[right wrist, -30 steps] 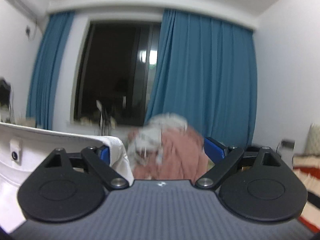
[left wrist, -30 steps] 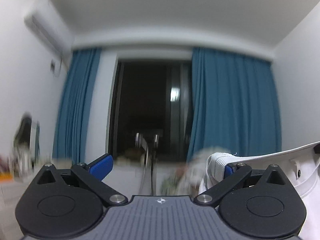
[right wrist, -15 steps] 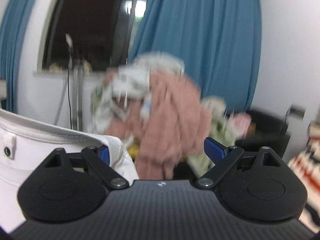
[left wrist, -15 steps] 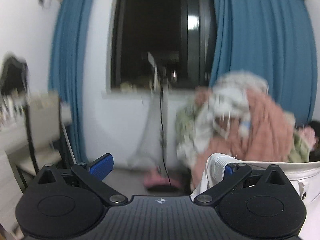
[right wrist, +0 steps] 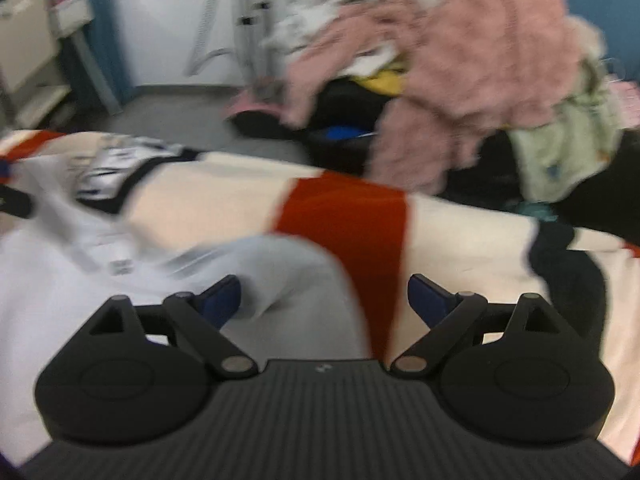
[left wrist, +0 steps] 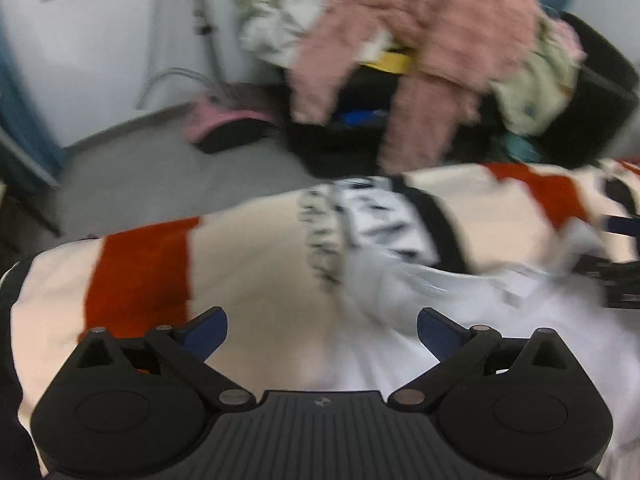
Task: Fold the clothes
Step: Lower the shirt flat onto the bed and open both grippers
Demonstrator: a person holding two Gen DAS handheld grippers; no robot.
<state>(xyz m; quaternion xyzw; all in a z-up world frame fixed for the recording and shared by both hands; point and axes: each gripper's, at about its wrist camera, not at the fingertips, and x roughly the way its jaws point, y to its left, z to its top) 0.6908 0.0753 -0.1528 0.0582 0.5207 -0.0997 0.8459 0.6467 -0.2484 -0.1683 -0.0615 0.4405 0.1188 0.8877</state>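
A white garment [left wrist: 460, 320] lies spread on a cream, red and black patterned blanket [left wrist: 248, 264]; it also shows in the right wrist view [right wrist: 80, 280]. Both views are motion-blurred. My left gripper [left wrist: 322, 330] is open and empty, just above the garment's left part. My right gripper [right wrist: 324, 300] is open and empty, over the garment's right edge where a fold [right wrist: 288, 276] bulges up. The right gripper's tip shows at the right edge of the left wrist view [left wrist: 618, 280].
Beyond the bed's far edge stands a pile of pink and pale green clothes [left wrist: 432, 48] on dark furniture [left wrist: 592, 112]. A metal stand [left wrist: 204, 28] and grey floor [left wrist: 160, 176] lie at the left. A shelf [right wrist: 36, 56] stands far left.
Both grippers have swung down from facing the window and curtains to the bed. The white garment, which they held up by its edge, now lies on the blanket and both grippers are open.
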